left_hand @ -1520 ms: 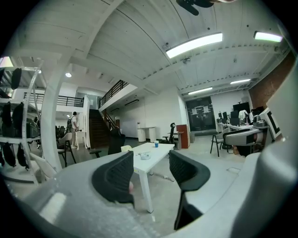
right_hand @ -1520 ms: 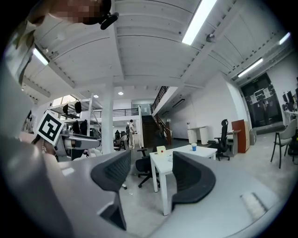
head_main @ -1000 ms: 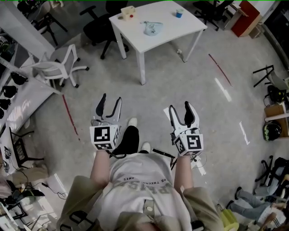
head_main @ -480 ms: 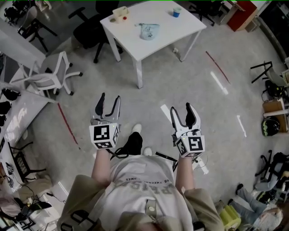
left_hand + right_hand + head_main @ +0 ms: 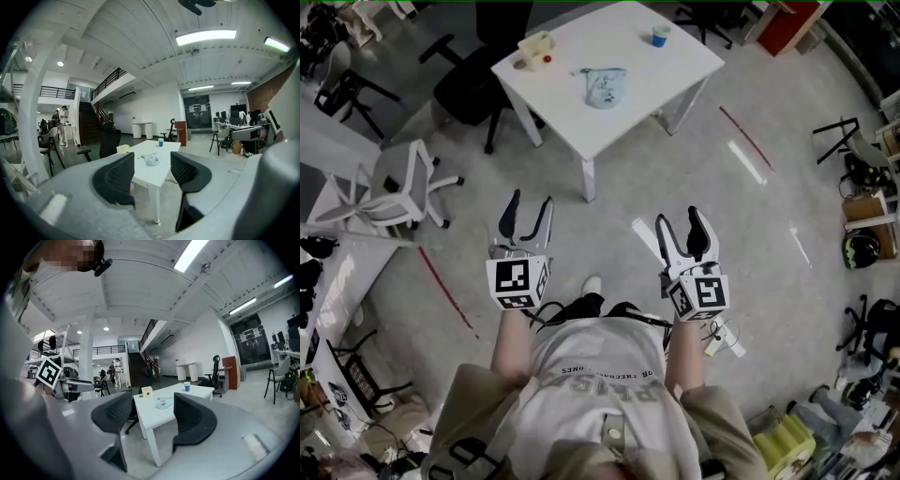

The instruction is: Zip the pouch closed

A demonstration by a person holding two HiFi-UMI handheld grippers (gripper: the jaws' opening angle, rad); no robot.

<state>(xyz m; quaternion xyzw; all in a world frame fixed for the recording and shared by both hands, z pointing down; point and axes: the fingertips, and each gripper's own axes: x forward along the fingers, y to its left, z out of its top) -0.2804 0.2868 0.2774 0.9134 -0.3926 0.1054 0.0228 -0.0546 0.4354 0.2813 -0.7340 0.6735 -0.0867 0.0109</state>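
Note:
A pale blue pouch (image 5: 604, 85) lies on a white table (image 5: 675, 66) well ahead of me; it also shows small as the pouch (image 5: 152, 160) in the left gripper view and the pouch (image 5: 163, 404) in the right gripper view. My left gripper (image 5: 527, 210) is held at waist height, open and empty, far short of the table. My right gripper (image 5: 685, 225) is level with it, also open with nothing between its jaws. Whether the pouch's zip is open cannot be made out from here.
On the table stand a blue cup (image 5: 660, 36) at the far right and a cream box with a red dot (image 5: 535, 48) at the far left. A black office chair (image 5: 465, 84) and a white chair (image 5: 394, 184) stand to the left. Red tape lines (image 5: 445, 291) mark the grey floor.
The table with the pouch has come closer and shifted down-left in the head view as I walk toward it. Both grippers keep the same open pose in front of me.

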